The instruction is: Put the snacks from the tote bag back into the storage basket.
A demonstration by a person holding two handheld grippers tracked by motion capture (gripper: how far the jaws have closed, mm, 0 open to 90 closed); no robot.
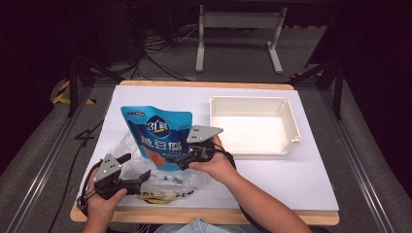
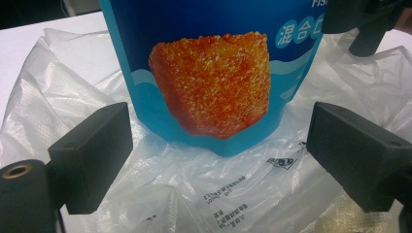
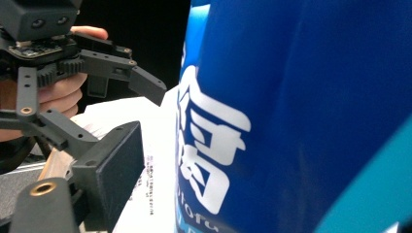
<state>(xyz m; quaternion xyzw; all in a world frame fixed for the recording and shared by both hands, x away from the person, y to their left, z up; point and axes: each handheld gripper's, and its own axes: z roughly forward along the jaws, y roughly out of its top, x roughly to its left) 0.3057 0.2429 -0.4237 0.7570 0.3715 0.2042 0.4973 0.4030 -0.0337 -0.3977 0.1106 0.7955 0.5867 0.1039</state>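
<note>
A blue snack pouch [image 1: 155,133] with an orange block printed on it [image 2: 209,82] stands upright on a crumpled clear plastic bag [image 1: 125,145]. My right gripper [image 1: 176,159] reaches in at the pouch's lower right corner. In the right gripper view its near finger [image 3: 116,165] stands a little off the pouch face [image 3: 291,97]; the other jaw is hidden behind the pouch. My left gripper [image 1: 137,166] hovers open over the bag [image 2: 218,194], low and in front of the pouch, with nothing pinched [image 2: 221,124]. The right gripper's fingers [image 2: 362,34] show at the pouch's edge.
A white empty bin [image 1: 291,126] sits at the back right of the white table sheet [image 1: 301,179]. Small loose items and a yellow piece [image 1: 155,196] lie in the plastic bag near the front edge. Dark floor and cables surround the table.
</note>
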